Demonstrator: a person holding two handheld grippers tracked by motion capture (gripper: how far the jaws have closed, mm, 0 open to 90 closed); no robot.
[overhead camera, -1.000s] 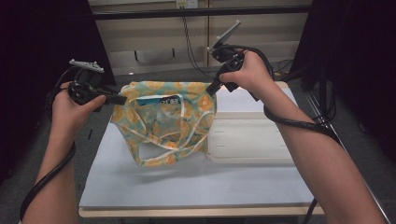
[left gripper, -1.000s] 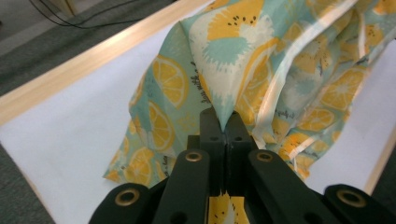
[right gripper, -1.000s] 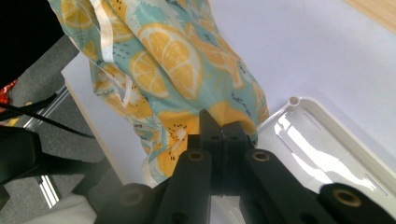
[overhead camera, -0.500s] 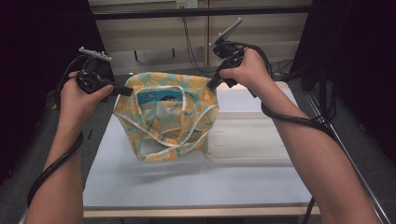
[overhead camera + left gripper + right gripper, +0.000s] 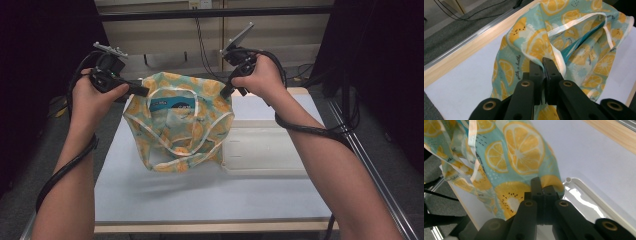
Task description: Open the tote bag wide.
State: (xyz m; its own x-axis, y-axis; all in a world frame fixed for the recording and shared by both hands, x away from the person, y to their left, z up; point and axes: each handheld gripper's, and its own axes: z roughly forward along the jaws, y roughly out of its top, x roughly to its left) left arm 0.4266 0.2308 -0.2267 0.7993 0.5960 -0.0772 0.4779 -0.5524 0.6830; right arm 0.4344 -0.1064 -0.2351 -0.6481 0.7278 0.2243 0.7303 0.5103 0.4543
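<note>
Above the white table [image 5: 165, 200], each claw pinches the lemon-print bag [image 5: 182, 125], held open with white trim.

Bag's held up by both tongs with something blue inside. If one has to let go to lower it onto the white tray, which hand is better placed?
Probably the right. The right tongs grip the bag at the corner nearest the white tray; the left tongs hold the far corner, over bare table. Both are shut on fabric.

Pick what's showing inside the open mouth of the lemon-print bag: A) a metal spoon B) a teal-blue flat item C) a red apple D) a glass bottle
B: the high view shows a teal-blue flat item inside the lemon-print bag, which both grippers hold up.
</note>
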